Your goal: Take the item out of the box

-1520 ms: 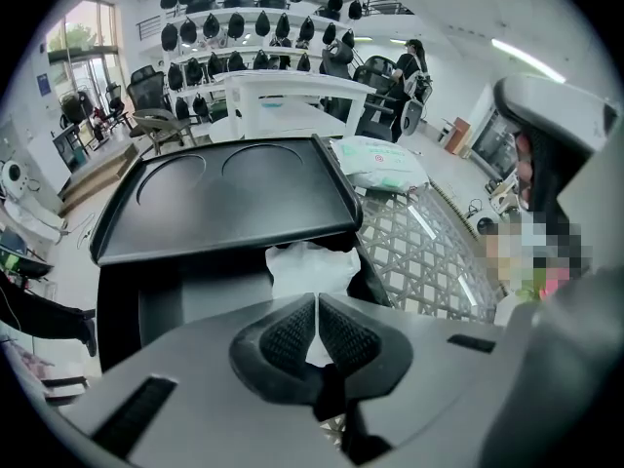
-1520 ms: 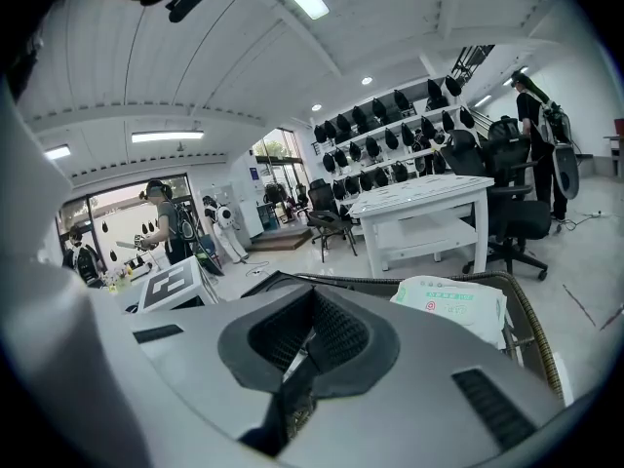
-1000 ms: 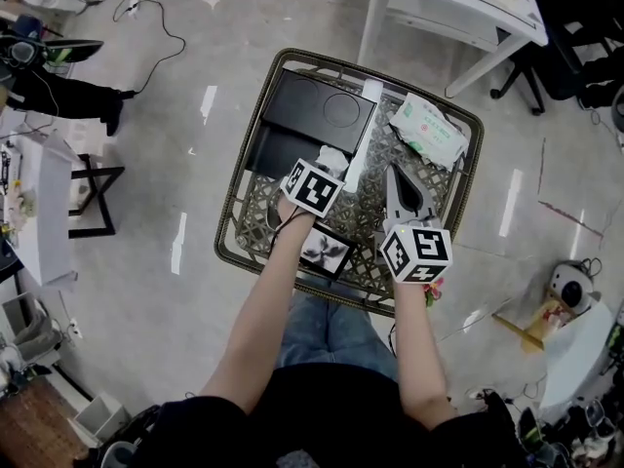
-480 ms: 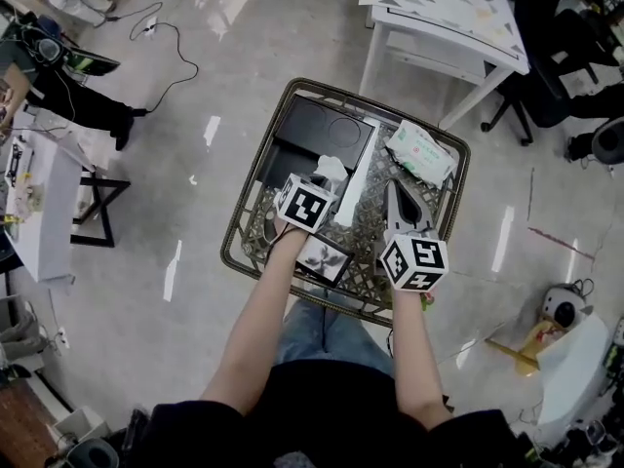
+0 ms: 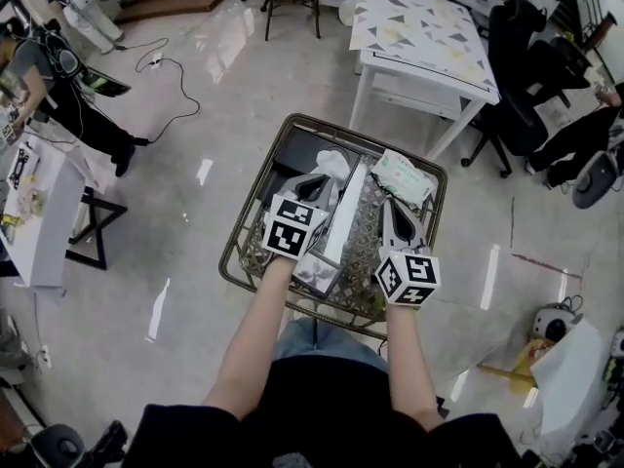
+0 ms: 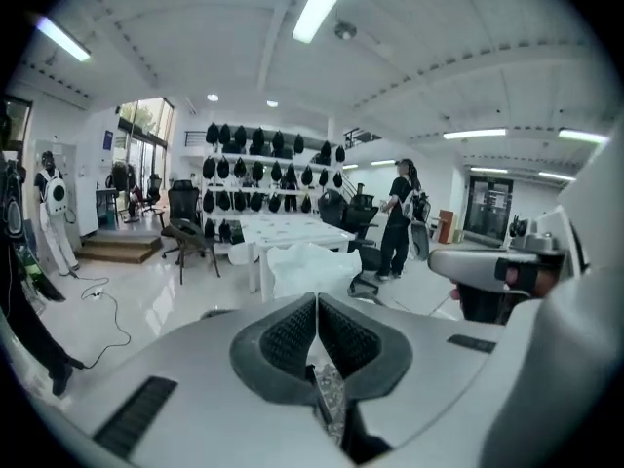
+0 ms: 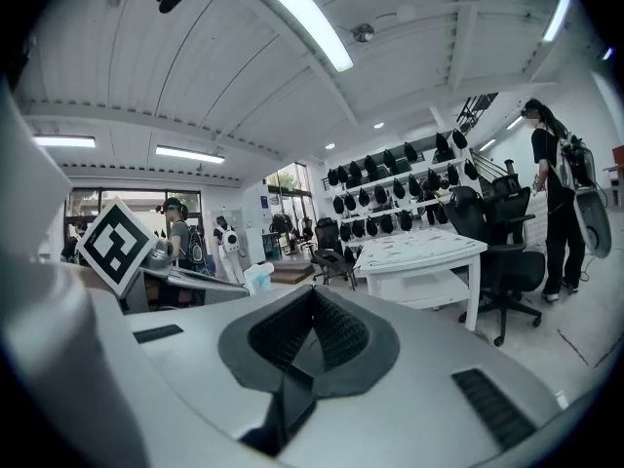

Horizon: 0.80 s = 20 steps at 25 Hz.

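White and crumpled, the item (image 5: 332, 162), perhaps paper or thin plastic, sits clamped in the left tongs (image 6: 314, 302) over the 3 o'clock edge of the black box (image 5: 292, 150); that box rests on the woven desk (image 5: 237, 253); the right tongs (image 7: 312, 295), at 3 o'clock of the left, are clenched on nothing.

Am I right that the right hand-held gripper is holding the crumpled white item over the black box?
Not quite: it is the left hand-held gripper that is holding the crumpled white item over the black box, as the head view shows.
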{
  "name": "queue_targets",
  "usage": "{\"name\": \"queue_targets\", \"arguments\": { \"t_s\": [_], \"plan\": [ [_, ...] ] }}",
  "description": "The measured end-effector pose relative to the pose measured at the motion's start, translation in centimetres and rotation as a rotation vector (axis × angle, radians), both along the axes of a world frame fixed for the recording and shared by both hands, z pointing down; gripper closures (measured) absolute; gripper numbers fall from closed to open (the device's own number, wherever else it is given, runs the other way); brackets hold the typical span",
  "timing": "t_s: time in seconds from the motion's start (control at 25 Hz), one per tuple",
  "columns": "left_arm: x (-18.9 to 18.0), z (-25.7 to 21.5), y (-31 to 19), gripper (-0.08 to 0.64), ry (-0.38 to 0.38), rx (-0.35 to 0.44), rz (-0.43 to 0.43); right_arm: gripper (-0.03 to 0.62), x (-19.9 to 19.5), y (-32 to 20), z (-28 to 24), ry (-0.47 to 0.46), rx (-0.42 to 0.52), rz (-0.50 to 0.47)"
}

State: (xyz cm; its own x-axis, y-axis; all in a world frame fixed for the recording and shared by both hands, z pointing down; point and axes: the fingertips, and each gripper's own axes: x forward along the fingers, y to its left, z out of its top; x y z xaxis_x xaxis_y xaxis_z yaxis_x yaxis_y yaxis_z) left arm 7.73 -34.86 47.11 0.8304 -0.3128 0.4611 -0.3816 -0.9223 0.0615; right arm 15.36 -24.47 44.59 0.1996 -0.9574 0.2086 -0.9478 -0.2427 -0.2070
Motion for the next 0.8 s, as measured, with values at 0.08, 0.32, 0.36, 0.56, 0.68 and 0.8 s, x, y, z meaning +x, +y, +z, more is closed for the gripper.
{"name": "queue_targets", "arguments": {
  "t_s": [0.08, 0.32, 0.36, 0.56, 0.68, 0.8],
  "plan": [
    [-0.4, -2.1, 0.4, 0.535, 0.064, 0.048, -0.009, 0.589, -0.4, 0.5, -1.1, 0.022, 0.018, -0.002],
    [-1.6, -7.8, 1.3, 0.536, 0.244, 0.217, -0.039, 0.589, -0.7, 1.6, -3.8, 0.078, 0.074, 0.001],
    [-1.8, -8.7, 1.4, 0.535, 0.275, 0.245, -0.043, 0.589, -0.7, 1.7, -4.2, 0.090, 0.085, 0.003],
    [-3.2, -11.7, 1.9, 0.535, 0.384, 0.346, -0.075, 0.589, -0.9, 2.1, -5.7, 0.129, 0.120, 0.008],
    [-4.0, -11.9, 2.3, 0.535, 0.411, 0.368, -0.091, 0.589, -1.0, 2.3, -6.3, 0.152, 0.132, 0.015],
    [-4.6, -11.4, 2.5, 0.535, 0.419, 0.374, -0.097, 0.589, -1.2, 2.4, -6.5, 0.169, 0.140, 0.018]
  ]
}}
